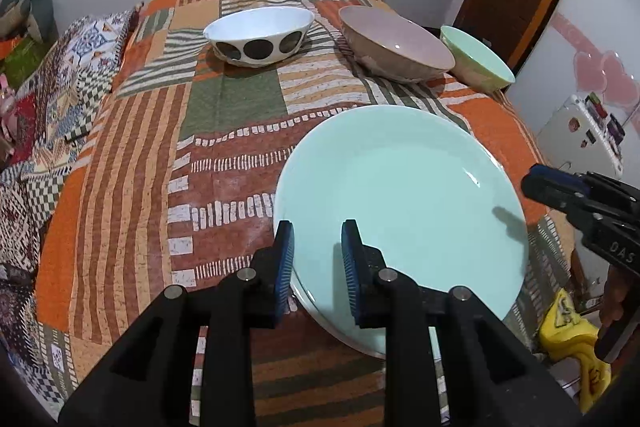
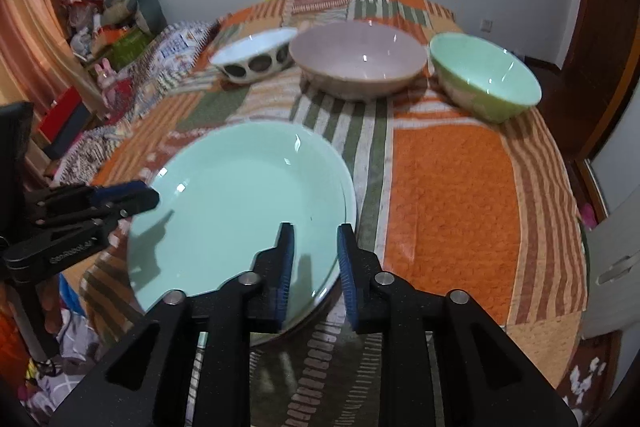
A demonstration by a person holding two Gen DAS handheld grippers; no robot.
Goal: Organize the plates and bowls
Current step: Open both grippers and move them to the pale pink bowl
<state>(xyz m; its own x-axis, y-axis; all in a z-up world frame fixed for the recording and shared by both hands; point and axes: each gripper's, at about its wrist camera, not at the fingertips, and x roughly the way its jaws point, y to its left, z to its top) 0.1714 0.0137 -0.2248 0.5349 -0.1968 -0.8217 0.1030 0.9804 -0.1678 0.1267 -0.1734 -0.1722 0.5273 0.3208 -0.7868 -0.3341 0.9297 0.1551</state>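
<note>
Plates stacked, bowls still loose.
Both tools, left [image 1: 318,259] and right [image 2: 314,261], straddle the plate [image 1: 400,195] rim unclenched; three bowls [image 1: 260,35] remain unnested.

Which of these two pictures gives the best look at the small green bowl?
The right wrist view: the green bowl shows whole, with its inside and rim visible. In the left wrist view the green bowl is small, and the pink bowl covers part of it.
</note>
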